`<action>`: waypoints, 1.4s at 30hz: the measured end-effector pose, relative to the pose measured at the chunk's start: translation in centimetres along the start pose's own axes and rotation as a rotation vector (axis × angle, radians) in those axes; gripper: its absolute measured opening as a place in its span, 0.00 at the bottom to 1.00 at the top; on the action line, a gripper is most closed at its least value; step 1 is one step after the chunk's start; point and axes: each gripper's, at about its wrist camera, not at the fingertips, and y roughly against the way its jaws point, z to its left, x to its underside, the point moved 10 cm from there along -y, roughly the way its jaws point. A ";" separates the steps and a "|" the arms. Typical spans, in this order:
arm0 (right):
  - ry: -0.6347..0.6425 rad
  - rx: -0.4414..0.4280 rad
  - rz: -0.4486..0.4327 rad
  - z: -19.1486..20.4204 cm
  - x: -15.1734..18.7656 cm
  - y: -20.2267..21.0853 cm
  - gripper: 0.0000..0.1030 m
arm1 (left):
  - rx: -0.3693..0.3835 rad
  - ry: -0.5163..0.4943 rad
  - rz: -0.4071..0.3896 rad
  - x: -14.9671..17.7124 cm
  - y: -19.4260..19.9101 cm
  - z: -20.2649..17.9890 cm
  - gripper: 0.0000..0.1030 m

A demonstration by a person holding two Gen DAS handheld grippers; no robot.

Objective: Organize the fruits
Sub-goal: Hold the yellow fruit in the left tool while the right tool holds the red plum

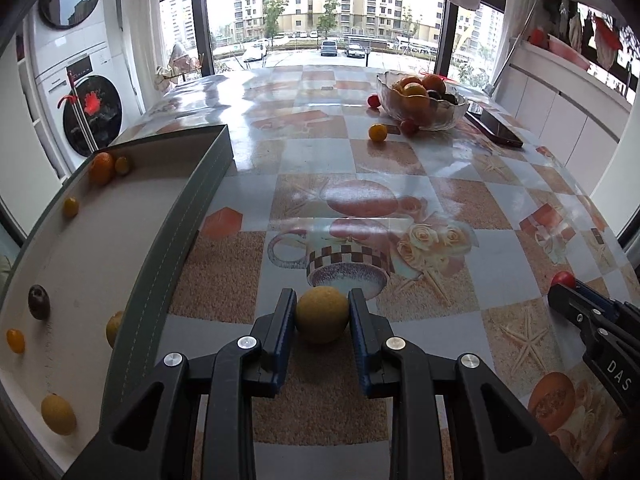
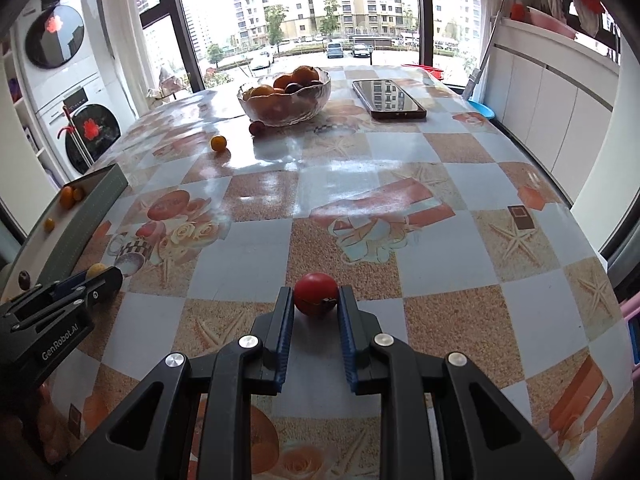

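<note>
My left gripper (image 1: 322, 310) is shut on a yellow-brown round fruit (image 1: 322, 314), just right of the grey-green tray (image 1: 176, 236). Several fruits lie in that tray: an orange (image 1: 101, 167), a dark plum (image 1: 39, 301), a yellow fruit (image 1: 58, 414) and small kumquats. My right gripper (image 2: 315, 300) is shut on a red tomato (image 2: 316, 294) low over the table; it also shows at the right edge of the left wrist view (image 1: 560, 285). A glass bowl (image 2: 285, 114) of oranges and plums stands far back, with a loose kumquat (image 2: 218, 143) and a small red fruit (image 2: 256, 127) beside it.
A dark phone (image 2: 388, 99) lies right of the bowl on the glossy patterned tablecloth (image 2: 360, 240). Stacked washing machines (image 1: 76, 92) stand at the left, white cabinets (image 2: 552, 112) at the right, and a large window behind the table.
</note>
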 end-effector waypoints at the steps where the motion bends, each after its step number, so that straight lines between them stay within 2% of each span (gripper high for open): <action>1: -0.006 -0.006 -0.001 -0.1 0.0 0.0 0.23 | 0.000 0.000 -0.002 0.0 0.0 0.0 0.27; 11: -0.019 -0.024 -0.003 -0.1 0.0 0.0 0.23 | -0.022 -0.018 -0.003 0.1 0.1 0.1 0.27; 42: -0.021 -0.026 -0.003 -0.1 -0.1 0.0 0.23 | -0.021 -0.017 -0.003 0.1 0.2 0.1 0.27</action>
